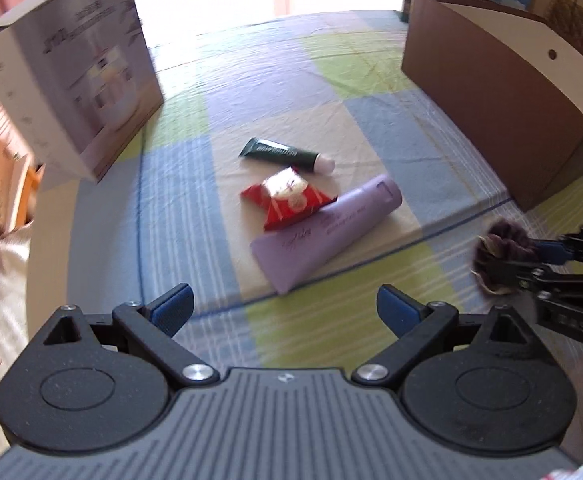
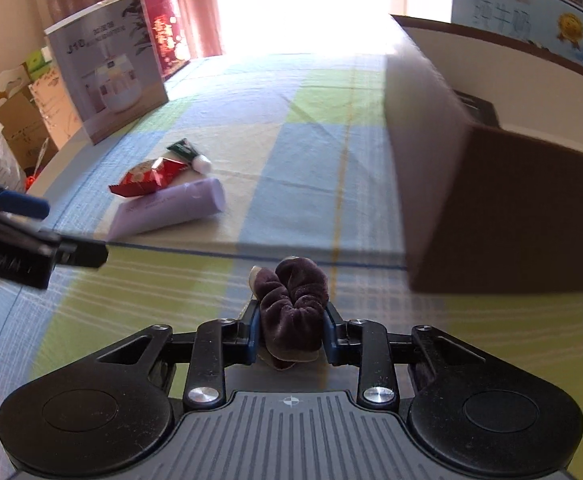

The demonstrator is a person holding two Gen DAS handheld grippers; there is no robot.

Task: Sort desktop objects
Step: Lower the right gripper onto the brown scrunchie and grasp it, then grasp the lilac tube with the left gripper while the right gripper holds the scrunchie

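My right gripper (image 2: pixel 291 334) is shut on a dark purple velvet scrunchie (image 2: pixel 293 312), held above the checked tablecloth; the scrunchie (image 1: pixel 499 254) also shows at the right edge of the left wrist view. My left gripper (image 1: pixel 285 312) is open with nothing between its blue pads, a short way before three items lying together mid-table. They are a lilac tube (image 1: pixel 327 232), a red snack packet (image 1: pixel 289 198) resting partly on it, and a dark green tube (image 1: pixel 279 154) with a white cap behind. The same lilac tube (image 2: pixel 171 210) and packet (image 2: pixel 147 178) lie to the left in the right wrist view.
A brown open box (image 1: pixel 499 108) with white inner walls stands on the right side of the table (image 1: pixel 275 80). A tall grey product carton (image 1: pixel 71 84) stands at the left. Beyond the table's left edge are cardboard boxes and bags (image 2: pixel 7 128).
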